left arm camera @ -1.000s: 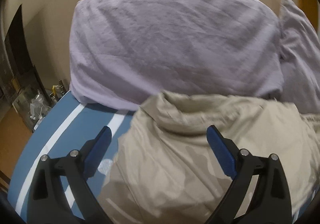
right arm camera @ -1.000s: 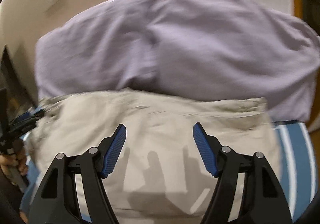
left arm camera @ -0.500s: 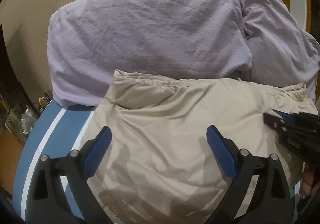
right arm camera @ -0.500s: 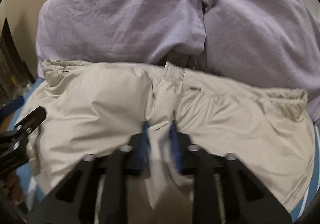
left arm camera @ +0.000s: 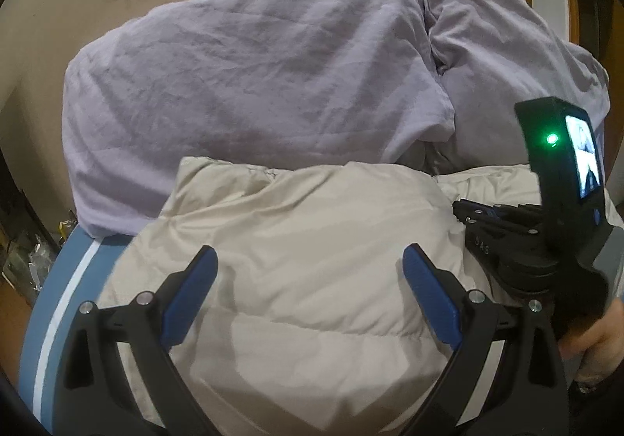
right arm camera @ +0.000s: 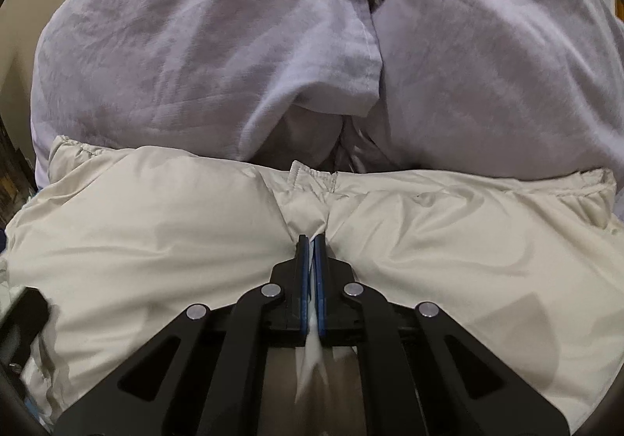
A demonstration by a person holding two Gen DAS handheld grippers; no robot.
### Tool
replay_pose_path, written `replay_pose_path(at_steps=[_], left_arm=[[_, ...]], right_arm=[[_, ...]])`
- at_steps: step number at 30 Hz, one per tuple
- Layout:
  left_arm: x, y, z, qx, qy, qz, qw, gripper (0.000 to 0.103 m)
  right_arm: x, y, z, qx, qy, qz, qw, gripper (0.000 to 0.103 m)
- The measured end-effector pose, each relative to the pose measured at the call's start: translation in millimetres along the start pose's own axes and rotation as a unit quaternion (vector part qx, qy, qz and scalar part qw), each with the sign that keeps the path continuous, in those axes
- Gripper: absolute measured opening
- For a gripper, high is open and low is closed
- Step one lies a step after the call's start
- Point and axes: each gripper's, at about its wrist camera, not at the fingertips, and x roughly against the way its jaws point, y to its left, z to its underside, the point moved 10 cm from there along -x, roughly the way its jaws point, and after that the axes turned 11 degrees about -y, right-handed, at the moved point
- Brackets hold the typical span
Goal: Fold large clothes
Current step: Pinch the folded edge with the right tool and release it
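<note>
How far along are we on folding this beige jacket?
Early. Done: the beige jacket is spread on the bed in front of the lilac pillows. In hand: the right claw is shut on a pinch at its middle; the left claw hangs open above it. No fold shows yet.

Spread left gripper (left arm camera: 310,272) above beige jacket (left arm camera: 312,225)

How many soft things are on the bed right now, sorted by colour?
Lilac: 2, the big duvet and the pillow beside it.
Beige: 1, the puffy jacket, pinched at its middle by the right gripper; the left gripper hangs open above it.
Total: 3
</note>
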Motion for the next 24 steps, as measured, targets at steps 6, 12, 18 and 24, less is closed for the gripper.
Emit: replay_pose_path(at_steps=[6, 12, 18, 24], left_arm=[[-38.7, 9.7, 19.5, 0.020, 0.036, -0.036, 0.9985, 0.097], [-62.8, 21.0, 33.2, 0.042, 0.068, -0.042, 0.9959, 0.101], [-72.0, 31.2, 36.1, 0.060, 0.076, -0.039, 0.9945, 0.101], [-80.4, 39.2, 35.3, 0.068, 0.081, -0.045, 0.9933, 0.101]], right_arm=[[-4.8, -14.1, 2.3, -0.034, -0.001, -0.019, 0.999, 0.005], [24.5, -14.1, -14.3, -0.039, -0.038, -0.027, 0.998, 0.040], [59.0, -13.2, -22.4, -0.008, -0.080, -0.005, 0.997, 0.061], [70.9, -94.8, -20.7, -0.033, -0.081, 0.127, 0.988, 0.061]])
